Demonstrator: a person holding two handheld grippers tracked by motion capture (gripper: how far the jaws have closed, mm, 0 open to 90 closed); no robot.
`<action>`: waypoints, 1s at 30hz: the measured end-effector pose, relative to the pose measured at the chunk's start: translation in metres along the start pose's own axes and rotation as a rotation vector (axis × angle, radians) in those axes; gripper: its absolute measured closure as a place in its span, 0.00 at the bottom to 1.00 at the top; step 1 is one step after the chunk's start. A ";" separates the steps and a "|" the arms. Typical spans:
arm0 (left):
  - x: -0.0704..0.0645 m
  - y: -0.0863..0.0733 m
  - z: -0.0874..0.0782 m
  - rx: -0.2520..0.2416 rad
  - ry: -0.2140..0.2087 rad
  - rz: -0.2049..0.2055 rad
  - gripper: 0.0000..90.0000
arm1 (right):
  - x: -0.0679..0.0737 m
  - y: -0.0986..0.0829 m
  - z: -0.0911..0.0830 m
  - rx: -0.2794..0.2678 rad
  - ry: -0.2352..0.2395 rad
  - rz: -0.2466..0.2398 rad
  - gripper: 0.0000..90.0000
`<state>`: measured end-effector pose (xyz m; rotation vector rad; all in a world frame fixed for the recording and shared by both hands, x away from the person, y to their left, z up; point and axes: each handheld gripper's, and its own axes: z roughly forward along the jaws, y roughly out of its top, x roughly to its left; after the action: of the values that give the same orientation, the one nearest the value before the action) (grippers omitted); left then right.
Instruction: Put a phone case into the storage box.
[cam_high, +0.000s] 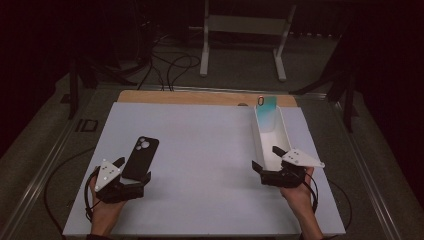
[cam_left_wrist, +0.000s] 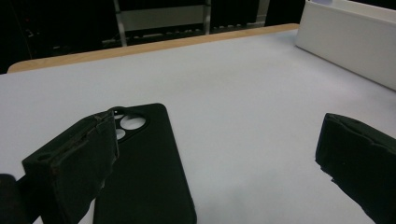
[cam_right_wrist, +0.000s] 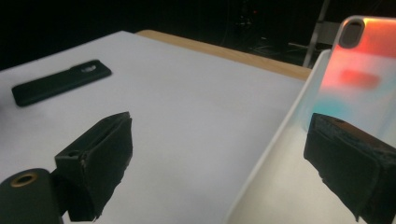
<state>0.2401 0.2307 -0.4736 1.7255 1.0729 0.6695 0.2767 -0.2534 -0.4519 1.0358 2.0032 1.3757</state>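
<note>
A black phone case (cam_high: 141, 156) lies camera-holes up on the white board (cam_high: 200, 150) at the front left. My left gripper (cam_high: 133, 171) is open around its near end; the case (cam_left_wrist: 144, 172) rests beside the left jaw, and the right jaw stands well apart. A long white tray (cam_high: 281, 131) sits at the right, with a teal-and-orange phone case (cam_high: 266, 111) leaning upright at its far end. My right gripper (cam_high: 267, 159) is open and straddles the tray's left wall (cam_right_wrist: 280, 135), one jaw inside and one outside. The gradient case (cam_right_wrist: 364, 70) stands just ahead of it.
A wooden table edge (cam_high: 200, 96) runs along the back of the board. Beyond it, a white metal stand (cam_high: 245, 30) and dark cables (cam_high: 170, 65) are on the floor. Metal rails border the table at both sides. The tray wall (cam_left_wrist: 345, 46) rises at the right.
</note>
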 end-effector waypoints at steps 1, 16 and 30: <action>0.000 0.001 0.000 0.002 0.002 0.001 0.00 | 0.001 -0.002 0.000 0.002 -0.001 0.000 0.09; 0.009 0.006 0.005 0.080 0.070 -0.003 0.00 | 0.001 -0.017 -0.009 -0.019 -0.015 0.021 0.09; 0.023 0.005 0.030 0.225 0.109 -0.043 0.00 | -0.002 -0.017 -0.011 -0.026 -0.029 0.028 0.09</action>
<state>0.2768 0.2372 -0.4810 1.8677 1.2986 0.6411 0.2648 -0.2644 -0.4640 1.0700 1.9520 1.3901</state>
